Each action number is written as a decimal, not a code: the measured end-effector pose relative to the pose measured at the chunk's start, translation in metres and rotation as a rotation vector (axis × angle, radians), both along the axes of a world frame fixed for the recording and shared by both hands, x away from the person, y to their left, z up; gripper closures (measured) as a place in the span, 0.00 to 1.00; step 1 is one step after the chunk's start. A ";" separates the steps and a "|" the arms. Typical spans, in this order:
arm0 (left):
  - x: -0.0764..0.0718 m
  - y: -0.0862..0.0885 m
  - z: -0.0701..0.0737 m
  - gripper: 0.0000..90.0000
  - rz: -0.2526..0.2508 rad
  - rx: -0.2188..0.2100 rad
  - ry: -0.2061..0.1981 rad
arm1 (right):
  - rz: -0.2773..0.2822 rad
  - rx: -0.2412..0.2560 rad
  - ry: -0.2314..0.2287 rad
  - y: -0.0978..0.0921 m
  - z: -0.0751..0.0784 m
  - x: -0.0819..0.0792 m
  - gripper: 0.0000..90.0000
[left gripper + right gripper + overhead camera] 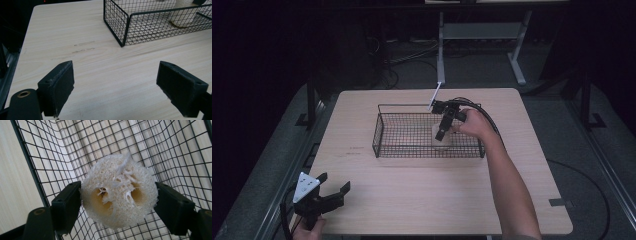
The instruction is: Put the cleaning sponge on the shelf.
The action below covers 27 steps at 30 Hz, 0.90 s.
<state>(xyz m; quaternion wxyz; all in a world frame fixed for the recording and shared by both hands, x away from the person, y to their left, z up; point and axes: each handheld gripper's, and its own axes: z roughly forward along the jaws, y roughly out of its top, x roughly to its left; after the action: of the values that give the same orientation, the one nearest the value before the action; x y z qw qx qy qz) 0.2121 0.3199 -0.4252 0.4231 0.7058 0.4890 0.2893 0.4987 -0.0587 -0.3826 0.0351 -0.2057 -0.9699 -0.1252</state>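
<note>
lab: dark room, floor cables [412, 55], bare test table [427, 200].

In the high view, the right tool [441, 134] and the wire basket [379, 131] are hiding most of the loofah piece [443, 143], so it is looking like a small pale blob. In the left gripper view, the top edge is cutting off the loofah piece [183, 15], and the right edge is cutting off the basket [125, 27]. In the right gripper view, the loofah piece [119, 192] is hiding the basket [50, 152] floor right under it.
</note>
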 end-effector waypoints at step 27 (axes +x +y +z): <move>0.001 0.001 0.000 0.15 0.001 -0.003 -0.004 | -0.003 0.043 -0.024 -0.005 0.018 -0.005 0.27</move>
<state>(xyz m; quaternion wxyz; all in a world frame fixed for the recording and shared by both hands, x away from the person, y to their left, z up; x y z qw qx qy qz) 0.2126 0.3206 -0.4250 0.4252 0.7041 0.4891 0.2902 0.4933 -0.0634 -0.3648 0.0277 -0.2051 -0.9670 -0.1484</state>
